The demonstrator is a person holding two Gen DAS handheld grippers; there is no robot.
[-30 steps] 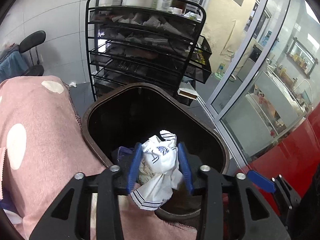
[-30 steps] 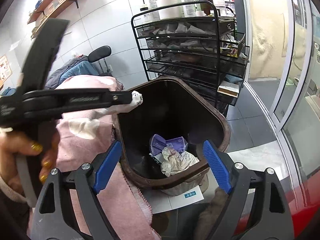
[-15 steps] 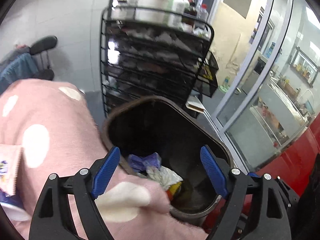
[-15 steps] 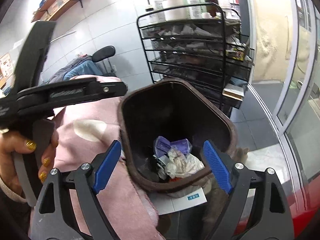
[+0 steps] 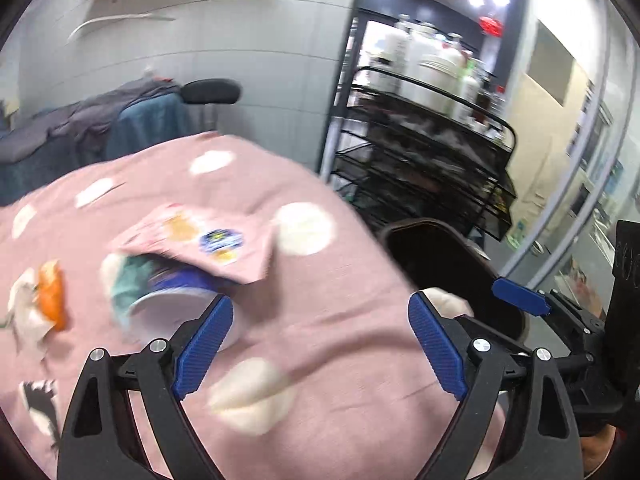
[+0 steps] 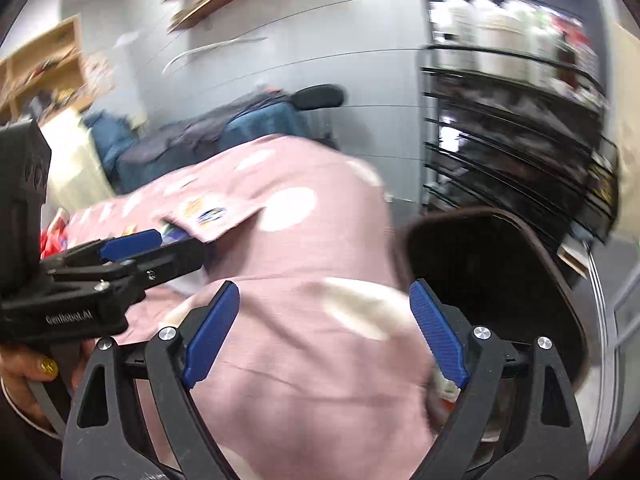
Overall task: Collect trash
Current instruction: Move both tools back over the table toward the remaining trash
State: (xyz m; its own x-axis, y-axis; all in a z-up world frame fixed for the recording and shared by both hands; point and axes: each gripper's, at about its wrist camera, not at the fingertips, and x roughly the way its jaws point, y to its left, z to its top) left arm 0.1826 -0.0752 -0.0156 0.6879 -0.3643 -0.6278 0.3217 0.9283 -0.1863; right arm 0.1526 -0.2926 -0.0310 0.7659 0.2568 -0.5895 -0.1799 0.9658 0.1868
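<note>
My left gripper hangs over the pink spotted tablecloth, its jaws opening with nothing between them. Just ahead of its left finger lies a blue and white cup on its side, half under a flat pink packet. Further left an orange scrap rests on crumpled paper. The dark brown bin stands off the table's right edge. My right gripper is open and empty above the cloth's corner, beside the bin. The left gripper shows at the left of the right wrist view.
A black wire rack with white bottles stands behind the bin. A chair draped with blue and grey clothes sits beyond the table. A black and white scrap lies near the left edge. Glass doors run along the right.
My left gripper opened and the white wrapper it held dropped into the bin. Both grippers then swung left, away from the bin and over the table.
</note>
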